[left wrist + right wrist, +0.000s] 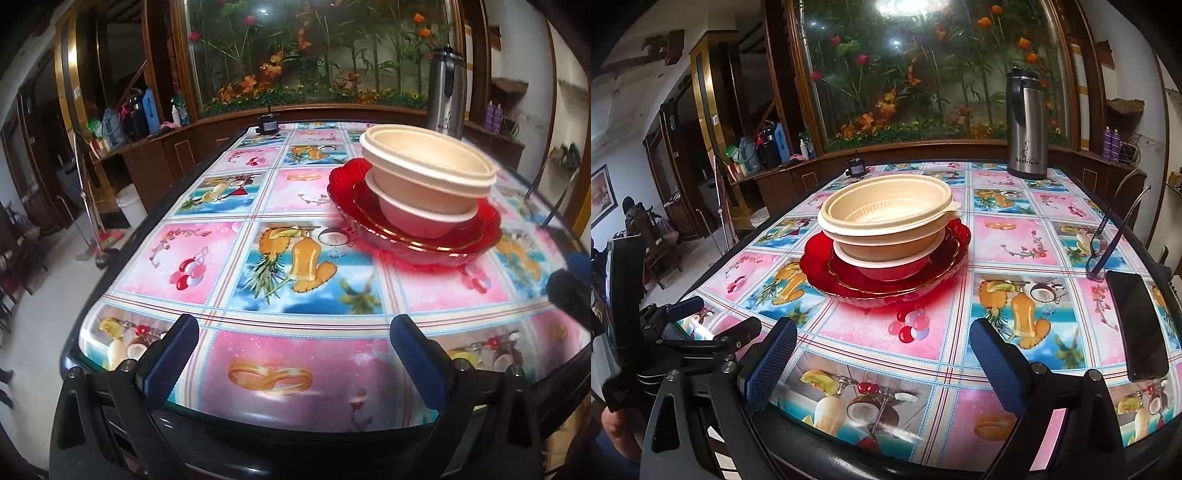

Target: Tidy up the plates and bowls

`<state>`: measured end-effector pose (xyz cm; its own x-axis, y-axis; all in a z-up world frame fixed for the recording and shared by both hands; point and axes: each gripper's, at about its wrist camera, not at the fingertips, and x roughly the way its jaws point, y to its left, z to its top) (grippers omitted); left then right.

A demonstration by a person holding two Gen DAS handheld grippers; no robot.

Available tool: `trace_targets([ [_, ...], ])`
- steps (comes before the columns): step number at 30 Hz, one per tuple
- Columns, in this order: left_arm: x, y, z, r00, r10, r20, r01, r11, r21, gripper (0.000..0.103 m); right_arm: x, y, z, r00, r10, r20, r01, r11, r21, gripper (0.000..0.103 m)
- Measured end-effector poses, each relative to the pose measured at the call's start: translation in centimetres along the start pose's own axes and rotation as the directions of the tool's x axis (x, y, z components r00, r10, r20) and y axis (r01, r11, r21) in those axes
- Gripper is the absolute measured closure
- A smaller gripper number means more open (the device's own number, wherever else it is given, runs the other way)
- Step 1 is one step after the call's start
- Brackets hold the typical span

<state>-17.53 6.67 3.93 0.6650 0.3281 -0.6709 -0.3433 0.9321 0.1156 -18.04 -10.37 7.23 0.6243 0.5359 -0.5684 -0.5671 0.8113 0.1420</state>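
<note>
Both left gripper (293,354) and right gripper (882,360) spread wide, holding nothing, near side of stacked bowls (886,218) on red plates (886,277); "Bostrium" on far flask (1026,125).

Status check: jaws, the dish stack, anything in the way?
Left gripper and right gripper: jaws open, empty, near table edge. Cream bowls nested on red plates, mid-table. Path clear; phone and glasses off right.
</note>
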Motion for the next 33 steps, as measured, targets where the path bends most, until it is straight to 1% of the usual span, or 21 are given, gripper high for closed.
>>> trace_targets([
  [2,-0.3,-0.3,-0.1,0.999,0.037,0.021,-0.037,0.999,0.016,0.0,0.2,0.0,0.0,1.0,-0.002,-0.001,0.002,1.0,-0.001,0.006],
  [6,-0.7,-0.9,-0.1,0.996,0.076,0.051,-0.078,0.996,0.041,0.0,0.3,0.1,0.1,1.0,0.0,-0.003,0.0,1.0,-0.001,0.006],
  [10,-0.8,-1.1,-0.1,0.993,0.104,0.056,-0.107,0.993,0.049,0.0,0.4,0.2,0.1,1.0,0.0,-0.006,-0.001,1.0,-0.008,0.006],
  [17,-0.5,-0.9,-0.2,0.994,0.103,0.042,-0.105,0.994,0.043,0.0,0.6,0.2,0.2,1.0,0.001,-0.005,-0.001,1.0,-0.009,0.006],
  [33,0.3,-1.0,-0.3,0.999,0.049,0.004,-0.049,0.998,0.034,0.0,0.7,0.5,0.5,1.0,0.004,-0.007,-0.004,1.0,-0.013,0.006],
])
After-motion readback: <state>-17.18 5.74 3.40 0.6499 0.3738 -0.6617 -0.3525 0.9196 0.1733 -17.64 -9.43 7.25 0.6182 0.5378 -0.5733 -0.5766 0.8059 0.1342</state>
